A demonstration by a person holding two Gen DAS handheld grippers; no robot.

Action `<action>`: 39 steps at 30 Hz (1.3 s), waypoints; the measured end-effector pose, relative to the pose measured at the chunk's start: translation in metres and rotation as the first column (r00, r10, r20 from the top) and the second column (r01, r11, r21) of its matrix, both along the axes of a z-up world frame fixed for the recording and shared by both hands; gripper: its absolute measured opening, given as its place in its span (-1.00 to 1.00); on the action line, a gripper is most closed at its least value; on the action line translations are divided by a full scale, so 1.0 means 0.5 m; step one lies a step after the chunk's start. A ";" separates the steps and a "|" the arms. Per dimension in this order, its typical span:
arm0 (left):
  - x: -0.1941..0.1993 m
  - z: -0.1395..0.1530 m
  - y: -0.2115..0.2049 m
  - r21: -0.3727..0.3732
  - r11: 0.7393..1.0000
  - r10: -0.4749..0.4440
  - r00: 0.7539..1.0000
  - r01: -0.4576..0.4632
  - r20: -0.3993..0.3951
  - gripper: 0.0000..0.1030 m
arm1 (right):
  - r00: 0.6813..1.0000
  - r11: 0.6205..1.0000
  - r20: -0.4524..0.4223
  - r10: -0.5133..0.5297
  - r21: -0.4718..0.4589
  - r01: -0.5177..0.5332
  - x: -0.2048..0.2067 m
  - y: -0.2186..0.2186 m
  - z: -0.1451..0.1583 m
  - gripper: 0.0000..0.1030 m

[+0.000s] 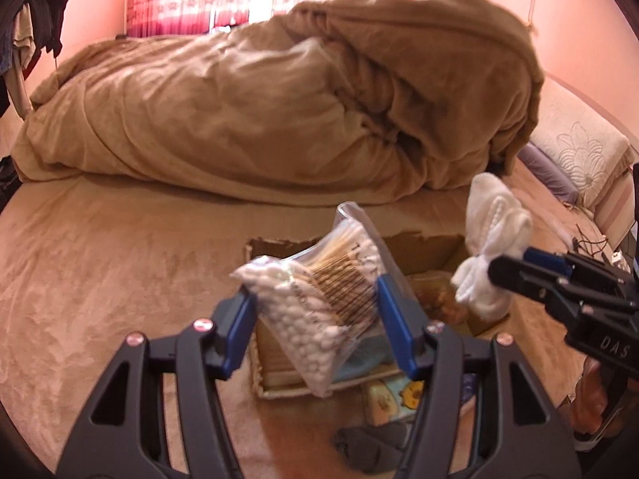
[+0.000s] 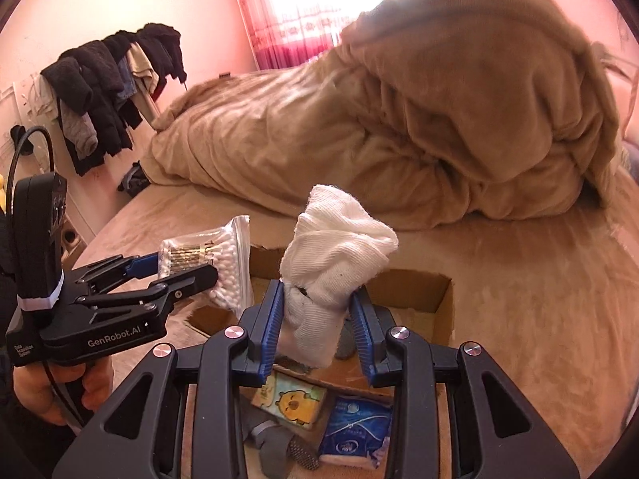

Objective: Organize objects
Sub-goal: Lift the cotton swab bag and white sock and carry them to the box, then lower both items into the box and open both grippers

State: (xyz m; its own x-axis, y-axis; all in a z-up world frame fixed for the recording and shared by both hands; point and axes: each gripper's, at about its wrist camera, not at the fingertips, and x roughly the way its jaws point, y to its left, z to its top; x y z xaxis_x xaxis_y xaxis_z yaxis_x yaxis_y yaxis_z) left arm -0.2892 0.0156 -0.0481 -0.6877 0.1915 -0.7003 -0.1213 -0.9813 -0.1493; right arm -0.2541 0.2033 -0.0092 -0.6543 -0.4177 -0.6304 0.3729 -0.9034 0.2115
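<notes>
A bag of cotton swabs (image 1: 319, 299) is clamped in the left hand-held gripper (image 1: 315, 319) and a white cloth (image 2: 331, 275) in the right hand-held gripper (image 2: 319, 327), whereby the cardboard box (image 2: 435, 291) beneath is partly hidden.

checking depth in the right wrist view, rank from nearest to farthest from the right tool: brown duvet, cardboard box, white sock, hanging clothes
1. white sock, gripped between the right tool fingers.
2. cardboard box, just below and ahead on the bed.
3. brown duvet, heaped across the far side of the bed.
4. hanging clothes, far left by the wall; only roughly as far as the duvet, so that order is uncertain.
</notes>
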 end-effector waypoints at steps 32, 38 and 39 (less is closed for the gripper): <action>0.105 0.050 -0.006 -0.063 0.998 0.026 1.000 -0.025 0.005 0.83 | 0.989 0.989 0.044 -0.144 -0.008 0.144 0.015 0.048 -0.025 0.28; 0.181 0.111 -0.002 -0.059 0.998 0.026 0.999 -0.028 -0.035 0.83 | 0.982 0.982 0.026 -0.187 -0.003 0.187 0.083 0.067 0.026 0.28; 0.196 0.121 -0.002 -0.058 0.998 0.026 0.999 -0.028 -0.044 0.83 | 0.982 0.982 0.018 -0.189 -0.005 0.189 0.096 0.068 0.036 0.28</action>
